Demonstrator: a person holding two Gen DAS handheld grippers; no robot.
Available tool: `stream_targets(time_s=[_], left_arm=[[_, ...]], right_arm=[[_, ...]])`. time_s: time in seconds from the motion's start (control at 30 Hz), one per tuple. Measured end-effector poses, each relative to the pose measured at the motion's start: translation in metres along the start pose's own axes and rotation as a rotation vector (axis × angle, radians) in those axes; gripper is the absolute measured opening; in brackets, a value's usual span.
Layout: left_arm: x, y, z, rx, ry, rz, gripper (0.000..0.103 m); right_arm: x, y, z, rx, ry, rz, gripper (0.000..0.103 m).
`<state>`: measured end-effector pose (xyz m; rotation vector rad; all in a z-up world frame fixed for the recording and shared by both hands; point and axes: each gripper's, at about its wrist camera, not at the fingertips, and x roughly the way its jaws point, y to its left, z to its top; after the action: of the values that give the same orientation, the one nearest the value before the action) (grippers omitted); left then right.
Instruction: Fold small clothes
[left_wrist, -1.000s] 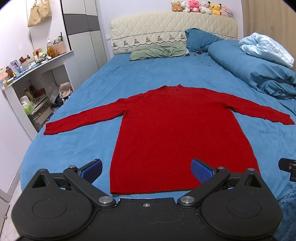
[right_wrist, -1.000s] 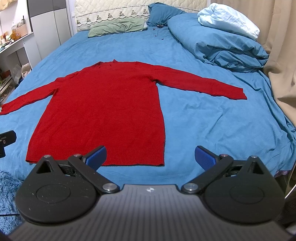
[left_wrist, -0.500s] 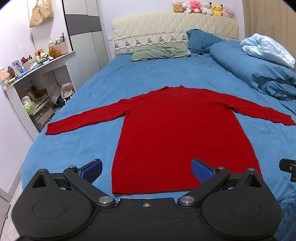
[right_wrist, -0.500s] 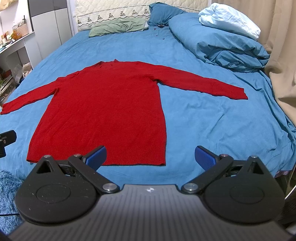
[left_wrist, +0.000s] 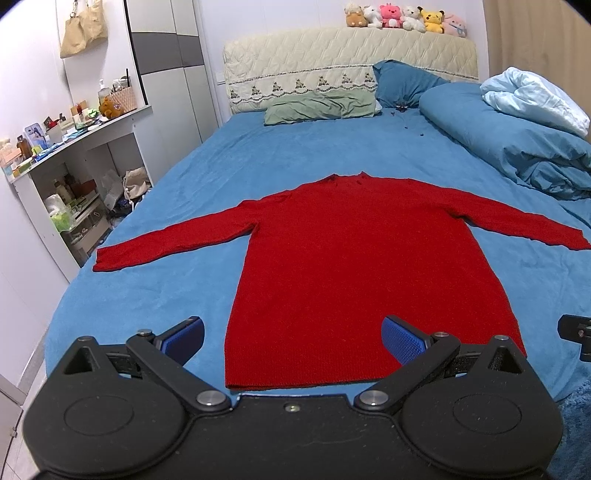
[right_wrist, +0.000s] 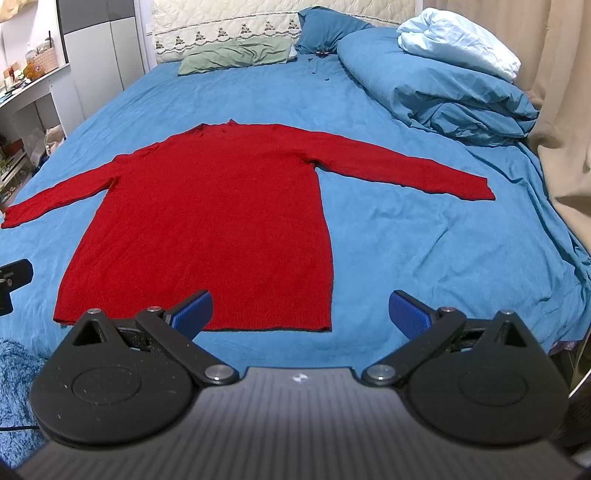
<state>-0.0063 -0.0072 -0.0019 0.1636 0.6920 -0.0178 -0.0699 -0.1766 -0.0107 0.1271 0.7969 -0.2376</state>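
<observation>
A red long-sleeved sweater (left_wrist: 362, 266) lies flat on the blue bed (left_wrist: 295, 155), sleeves spread to both sides, hem toward me. It also shows in the right wrist view (right_wrist: 214, 214). My left gripper (left_wrist: 291, 339) is open and empty, hovering over the left part of the hem. My right gripper (right_wrist: 301, 314) is open and empty, hovering over the hem's right corner. Neither gripper touches the sweater.
A rolled blue duvet (left_wrist: 517, 147) with a pale blanket (right_wrist: 461, 44) lies along the bed's right side. Pillows (left_wrist: 321, 107) sit at the headboard. A cluttered white shelf (left_wrist: 74, 147) stands left of the bed. A beige curtain (right_wrist: 561, 110) hangs at the right.
Both grippers have drifted slightly; the sweater sits a little further right in each view. Jaws stay open and the sweater has not moved.
</observation>
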Motion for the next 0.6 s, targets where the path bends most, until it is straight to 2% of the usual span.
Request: stream_targets(time_s=[0.6], left_arm=[[-0.0018, -0.0007, 0.0, 0.001, -0.003, 0.004, 0.103]], right_arm=[[0.0036, 0.0008, -0.0015, -0.001, 0.007, 0.003, 0.103]])
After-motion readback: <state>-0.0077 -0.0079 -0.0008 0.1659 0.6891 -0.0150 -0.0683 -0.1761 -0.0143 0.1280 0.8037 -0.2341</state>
